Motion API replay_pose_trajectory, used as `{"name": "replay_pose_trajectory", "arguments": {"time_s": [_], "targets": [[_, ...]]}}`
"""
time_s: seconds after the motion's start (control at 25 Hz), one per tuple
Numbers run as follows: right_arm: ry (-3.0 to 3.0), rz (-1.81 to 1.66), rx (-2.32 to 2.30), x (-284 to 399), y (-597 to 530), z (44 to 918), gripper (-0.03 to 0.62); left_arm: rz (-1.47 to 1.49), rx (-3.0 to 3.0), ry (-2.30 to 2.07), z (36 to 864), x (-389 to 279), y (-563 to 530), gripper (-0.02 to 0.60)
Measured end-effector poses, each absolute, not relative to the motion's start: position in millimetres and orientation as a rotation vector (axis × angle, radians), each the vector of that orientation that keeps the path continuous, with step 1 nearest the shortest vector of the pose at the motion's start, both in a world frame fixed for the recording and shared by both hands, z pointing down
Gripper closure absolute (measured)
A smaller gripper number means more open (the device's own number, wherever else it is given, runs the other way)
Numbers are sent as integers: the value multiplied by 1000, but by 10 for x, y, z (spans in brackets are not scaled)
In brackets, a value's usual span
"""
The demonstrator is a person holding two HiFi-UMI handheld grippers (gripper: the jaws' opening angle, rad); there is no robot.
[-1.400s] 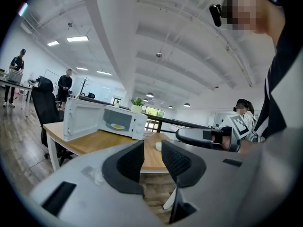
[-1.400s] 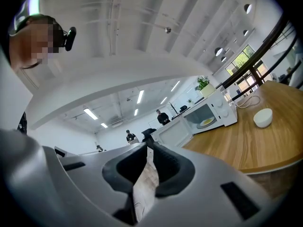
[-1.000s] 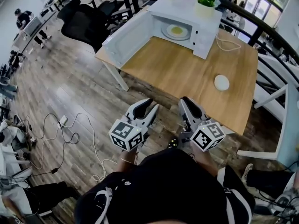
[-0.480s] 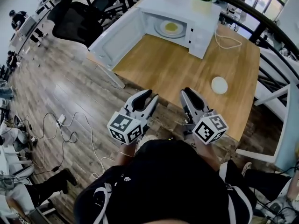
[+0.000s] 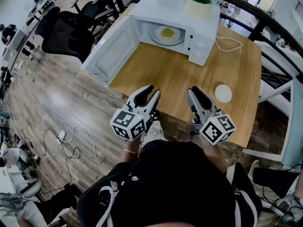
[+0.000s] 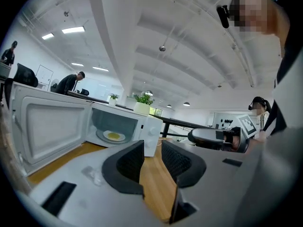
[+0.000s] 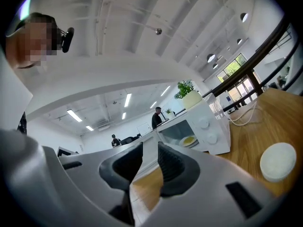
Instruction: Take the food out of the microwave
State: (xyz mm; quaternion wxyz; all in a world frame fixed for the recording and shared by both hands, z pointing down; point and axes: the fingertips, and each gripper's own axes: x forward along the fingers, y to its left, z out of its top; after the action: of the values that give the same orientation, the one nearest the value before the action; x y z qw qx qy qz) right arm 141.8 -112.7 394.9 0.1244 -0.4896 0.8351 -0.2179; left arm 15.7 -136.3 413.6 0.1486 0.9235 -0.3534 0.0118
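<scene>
On the far side of the wooden table stands the white microwave, its door swung wide open to the left. Inside lies a plate with yellow food, also visible in the left gripper view and the right gripper view. My left gripper hovers at the table's near edge, open with nothing between its pads. My right gripper is beside it over the table's near edge, also open and empty. Both point at the microwave from well short of it.
A white round disc lies on the table to the right of my right gripper. A potted plant sits on the microwave, and a white cable runs to its right. Black office chairs stand left; cables trail on the floor.
Both grippers have come forward from over the floor to the table's near edge. The microwave and table now sit closer and lower in the head view.
</scene>
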Motion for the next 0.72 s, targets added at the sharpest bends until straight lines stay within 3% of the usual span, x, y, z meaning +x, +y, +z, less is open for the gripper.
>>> {"name": "replay_pose_trajectory", "arguments": {"time_s": [0.72], "targets": [[2243,-663,-1733,1205,-2671,3991,474,135,2723,-823,4191,-23,-3459,480]]}}
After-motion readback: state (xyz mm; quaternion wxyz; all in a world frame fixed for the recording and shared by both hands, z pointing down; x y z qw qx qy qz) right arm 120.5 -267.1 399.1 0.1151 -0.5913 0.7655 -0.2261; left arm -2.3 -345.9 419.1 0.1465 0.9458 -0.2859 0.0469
